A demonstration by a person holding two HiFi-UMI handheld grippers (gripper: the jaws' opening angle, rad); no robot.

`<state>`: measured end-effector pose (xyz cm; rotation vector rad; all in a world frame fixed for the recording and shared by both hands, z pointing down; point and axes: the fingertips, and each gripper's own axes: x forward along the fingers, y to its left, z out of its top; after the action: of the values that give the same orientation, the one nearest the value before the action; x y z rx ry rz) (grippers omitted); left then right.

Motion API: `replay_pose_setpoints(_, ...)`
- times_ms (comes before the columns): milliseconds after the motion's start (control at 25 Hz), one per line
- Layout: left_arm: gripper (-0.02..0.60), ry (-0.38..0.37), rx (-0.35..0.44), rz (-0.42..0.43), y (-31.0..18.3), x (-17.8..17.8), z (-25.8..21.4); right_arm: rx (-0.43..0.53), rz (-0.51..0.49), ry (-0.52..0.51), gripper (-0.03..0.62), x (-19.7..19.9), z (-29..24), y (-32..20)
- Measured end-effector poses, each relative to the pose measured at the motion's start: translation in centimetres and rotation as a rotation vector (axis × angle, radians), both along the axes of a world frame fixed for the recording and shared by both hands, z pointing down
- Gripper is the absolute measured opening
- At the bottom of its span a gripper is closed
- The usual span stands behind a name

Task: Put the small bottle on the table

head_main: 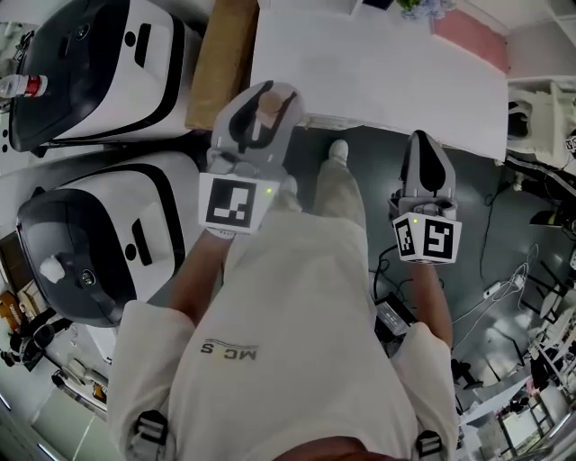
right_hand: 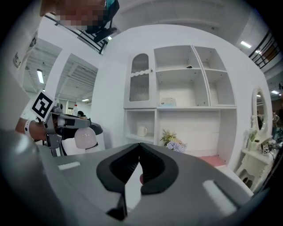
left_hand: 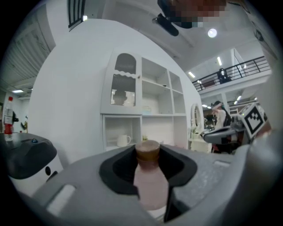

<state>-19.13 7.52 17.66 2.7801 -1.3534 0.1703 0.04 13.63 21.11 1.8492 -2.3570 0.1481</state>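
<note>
Small bottle [left_hand: 151, 185], pale pink with brown cork-like cap, gripped upright between jaws of left gripper [head_main: 266, 101], pads pressed on both sides of its body, jaws partly closed around it. Held in the air at near left corner of white table [head_main: 387, 72]; whether over the top or just short of the near edge, cannot tell.

Right gripper [right_hand: 139, 148] lower and to the right, off the table's near edge, over dark grey floor [head_main: 468, 207]; jaws brought together at the tips, nothing between them.

Broad bare stretch of table top running from near left corner toward the right edge. Pink flat item [head_main: 468, 36] by far right corner, flowers [head_main: 423, 7] at far edge. Brown cardboard-coloured board [head_main: 220, 63] along the table's left edge. Two large white-and-black rounded machines [head_main: 99, 243] crowding the space to the left. Cables [head_main: 504, 288] on the floor to the right.

White shelf unit [right_hand: 185, 88] behind the table, open compartments; white mug [right_hand: 141, 131] in a lower left one, a small box in the one above. Clear bottle with red label [head_main: 22, 87] on top of the far machine, print too small to read. Letters on the person's shirt [head_main: 229, 351], not clearly legible.
</note>
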Motion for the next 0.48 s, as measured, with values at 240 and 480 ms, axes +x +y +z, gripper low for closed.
replay_pose_setpoints(240, 0.13, 0.006, 0.001, -0.087, -4.9, 2.8, -0.7, 0.004, -0.076, -0.006, -0.005, 3.4, 0.1, -6.7)
replay_pose_setpoints(480, 0.13, -0.021, -0.015, -0.144, -8.5, 6.0, -0.8, 0.006, -0.136, -0.024, -0.005, 7.9, -0.2, -12.1)
